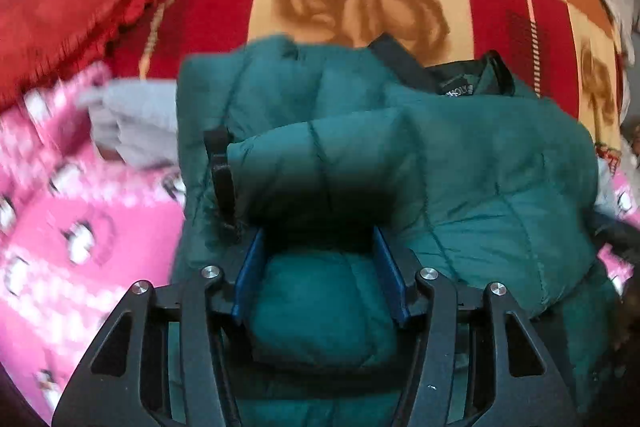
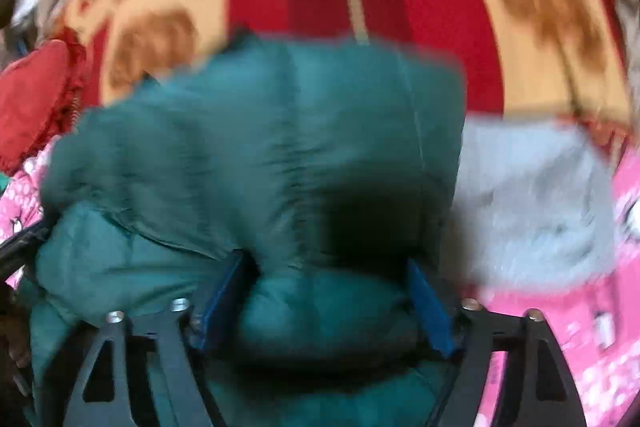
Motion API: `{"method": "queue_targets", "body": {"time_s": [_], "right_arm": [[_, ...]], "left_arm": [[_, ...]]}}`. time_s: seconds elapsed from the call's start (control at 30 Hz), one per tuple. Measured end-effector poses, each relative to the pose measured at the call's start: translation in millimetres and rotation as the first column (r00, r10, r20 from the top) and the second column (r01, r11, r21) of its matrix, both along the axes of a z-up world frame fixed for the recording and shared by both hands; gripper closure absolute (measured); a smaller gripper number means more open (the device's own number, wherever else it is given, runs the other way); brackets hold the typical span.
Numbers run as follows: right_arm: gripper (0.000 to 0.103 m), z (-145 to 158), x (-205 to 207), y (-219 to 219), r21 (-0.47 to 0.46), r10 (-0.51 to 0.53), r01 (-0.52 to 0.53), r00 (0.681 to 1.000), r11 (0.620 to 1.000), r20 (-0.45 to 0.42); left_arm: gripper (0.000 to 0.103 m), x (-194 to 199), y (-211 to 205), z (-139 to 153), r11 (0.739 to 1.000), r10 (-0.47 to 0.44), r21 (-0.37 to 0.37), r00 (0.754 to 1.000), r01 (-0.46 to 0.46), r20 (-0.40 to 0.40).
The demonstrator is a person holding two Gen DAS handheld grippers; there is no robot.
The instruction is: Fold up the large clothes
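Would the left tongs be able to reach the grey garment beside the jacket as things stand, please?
Probably yes: the left tongs straddle the green jacket, and the grey garment lies uncovered just to its left.

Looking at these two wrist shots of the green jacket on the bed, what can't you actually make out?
- Left wrist view: the green puffer jacket hides the left claw tips; grip unclear.
- Left wrist view: the label is too small to read.
- Right wrist view: motion blur smears everything; the right claw tips sink into the jacket.
- Right wrist view: the grey garment is unidentifiable.
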State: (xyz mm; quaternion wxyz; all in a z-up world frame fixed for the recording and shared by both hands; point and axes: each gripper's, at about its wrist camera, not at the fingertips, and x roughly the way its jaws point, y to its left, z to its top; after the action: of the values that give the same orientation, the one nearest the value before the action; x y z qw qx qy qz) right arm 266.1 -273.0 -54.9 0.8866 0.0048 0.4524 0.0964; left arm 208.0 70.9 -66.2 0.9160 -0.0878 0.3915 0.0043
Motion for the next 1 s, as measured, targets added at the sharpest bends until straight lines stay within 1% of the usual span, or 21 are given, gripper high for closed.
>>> {"method": "queue_targets", "body": {"time_s": [0.07, 0.13, 0.17, 0.23, 0.27, 0.3, 0.33, 0.4, 0.43, 0.47, 0.5, 0.53, 0.57, 0.6, 0.63, 0.77, 0.8, 0.87, 0.93, 1.0], "right_arm": [[0.012, -2, 5, -13, 0.067, -0.029, 0.032, 0.999, 0.997, -0.040], [0.019, 10, 1, -15, 0.041, -0.039, 0.039, 0.999, 0.998, -0.003], [0.027, 23, -4, -15, 0.024, -0.037, 0.036, 0.999, 0.999, 0.040], [0.028, 52, -13, -14, 0.023, -0.062, 0.060, 0.986, 0.998, 0.153], [0.028, 70, -17, -12, 0.052, -0.074, 0.064, 0.971, 0.997, 0.229], [0.028, 78, -18, -10, 0.076, -0.071, 0.053, 0.962, 0.996, 0.263], [0.028, 87, -13, -1, 0.113, -0.035, 0.001, 0.954, 0.994, 0.298], [0.028, 84, 4, 18, 0.113, 0.042, -0.078, 0.958, 0.991, 0.285], [0.028, 77, 13, 23, 0.113, 0.058, -0.090, 0.964, 0.990, 0.259], [0.028, 59, 28, 27, 0.115, 0.075, -0.099, 0.977, 0.988, 0.198], [0.028, 42, 40, 29, 0.088, 0.071, -0.085, 0.987, 0.993, 0.147], [0.027, 21, 52, 28, 0.035, 0.055, -0.059, 0.993, 0.998, 0.101], [0.023, 11, 54, 25, 0.038, 0.052, -0.057, 0.992, 0.998, 0.111], [0.020, 8, 54, 21, 0.055, 0.044, -0.051, 0.991, 0.997, 0.129], [0.020, 6, 55, 20, 0.062, 0.035, -0.044, 0.990, 0.997, 0.134], [0.018, 8, 54, 24, 0.022, 0.040, -0.043, 0.991, 0.999, 0.124], [0.018, 13, 54, 30, -0.009, 0.037, -0.037, 0.993, 0.999, 0.114], [0.018, 27, 44, 31, -0.031, 0.010, -0.007, 0.993, 0.999, 0.119], [0.018, 48, 23, 27, 0.018, -0.002, -0.001, 0.991, 1.000, 0.137], [0.018, 57, -3, 32, 0.072, 0.030, -0.041, 0.989, 0.997, 0.143]], "left_arm": [[0.050, -3, 0, -3, 1.000, 0.006, 0.001, 1.000, -0.006, 0.019], [0.050, -5, 0, -4, 1.000, 0.010, 0.012, 0.999, -0.010, 0.032], [0.050, -5, 1, -4, 1.000, 0.011, 0.011, 0.999, -0.012, 0.034], [0.050, -4, 2, -5, 1.000, 0.014, 0.005, 0.999, -0.014, 0.036], [0.050, -4, 1, -5, 1.000, 0.014, 0.001, 0.999, -0.014, 0.038], [0.050, -4, 2, -6, 1.000, 0.015, -0.003, 0.999, -0.015, 0.037], [0.050, -4, 1, -7, 1.000, 0.015, -0.003, 0.999, -0.015, 0.037], [0.050, -5, 2, -7, 1.000, 0.015, -0.008, 0.999, -0.015, 0.035], [0.050, -4, 1, -7, 1.000, 0.015, -0.011, 0.999, -0.015, 0.034], [0.050, -3, 2, -7, 1.000, 0.015, -0.015, 0.999, -0.015, 0.034], [0.050, -3, 3, -7, 1.000, 0.016, -0.020, 0.999, -0.015, 0.033], [0.050, -3, 3, -7, 1.000, 0.015, -0.023, 0.999, -0.014, 0.033], [0.050, -2, 3, -7, 1.000, 0.011, -0.026, 0.999, -0.010, 0.033], [0.050, -2, 2, -8, 1.000, 0.005, -0.026, 0.999, -0.005, 0.031], [0.050, -1, 1, -8, 1.000, 0.002, -0.024, 1.000, -0.002, 0.028], [0.050, 1, 2, -9, 1.000, 0.003, -0.031, 1.000, -0.002, 0.020], [0.050, 1, 2, -9, 1.000, 0.003, -0.029, 1.000, -0.003, 0.019], [0.050, 2, 2, -8, 1.000, 0.004, -0.026, 1.000, -0.004, 0.015], [0.050, 2, 1, -8, 1.000, 0.002, -0.022, 1.000, -0.002, 0.012], [0.049, 3, -1, -8, 1.000, -0.002, -0.007, 1.000, 0.002, 0.006]]}}
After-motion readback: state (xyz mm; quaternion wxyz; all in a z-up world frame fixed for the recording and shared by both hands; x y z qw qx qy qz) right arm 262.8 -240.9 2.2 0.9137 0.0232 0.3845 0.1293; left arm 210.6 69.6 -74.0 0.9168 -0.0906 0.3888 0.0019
